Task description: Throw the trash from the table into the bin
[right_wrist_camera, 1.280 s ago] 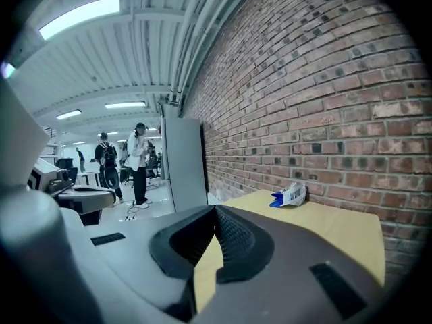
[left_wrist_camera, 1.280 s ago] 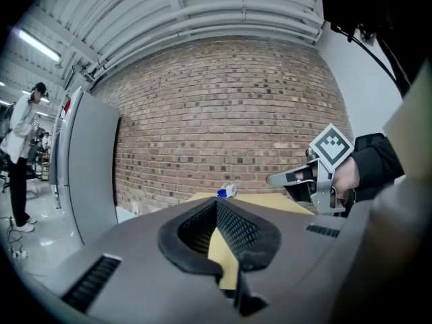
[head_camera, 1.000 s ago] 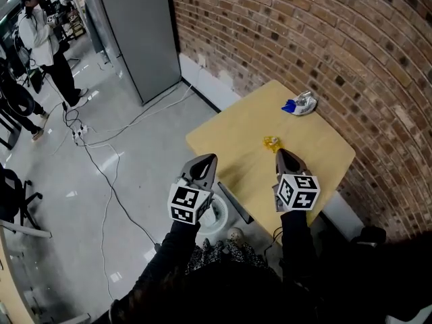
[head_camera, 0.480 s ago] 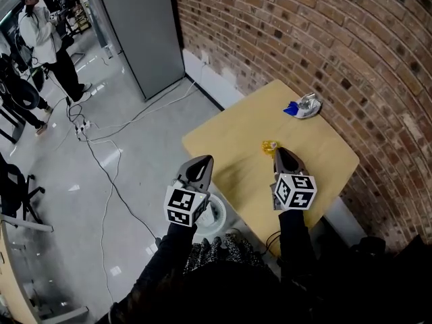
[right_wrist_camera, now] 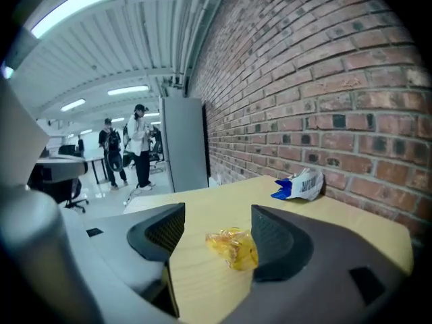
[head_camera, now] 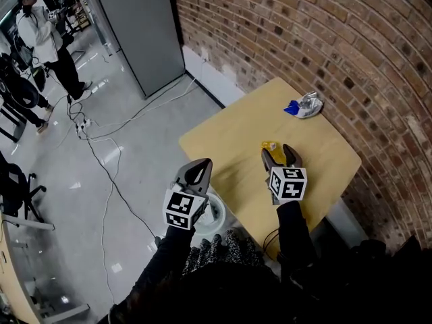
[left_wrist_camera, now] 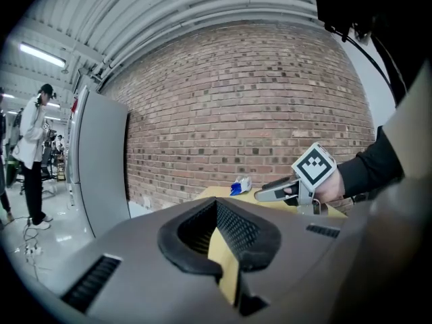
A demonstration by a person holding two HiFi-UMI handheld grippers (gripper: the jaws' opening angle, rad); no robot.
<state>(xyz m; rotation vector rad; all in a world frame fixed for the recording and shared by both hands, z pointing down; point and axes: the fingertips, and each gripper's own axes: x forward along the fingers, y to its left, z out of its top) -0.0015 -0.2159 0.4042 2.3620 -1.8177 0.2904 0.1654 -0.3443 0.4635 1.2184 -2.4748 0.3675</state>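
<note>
Grey left gripper closed, empty, over the white bin; right gripper jaws, shut a moment ago, opening around the yellow wrapper on the table, pinch next; blue-white wrapper farther off by the brick wall.

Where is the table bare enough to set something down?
Bare: the table's left half, from the yellow wrapper to the left edge, and the strip between it and the blue-white wrapper. Crowded: around the yellow wrapper, between the opening jaws of the right gripper.
</note>
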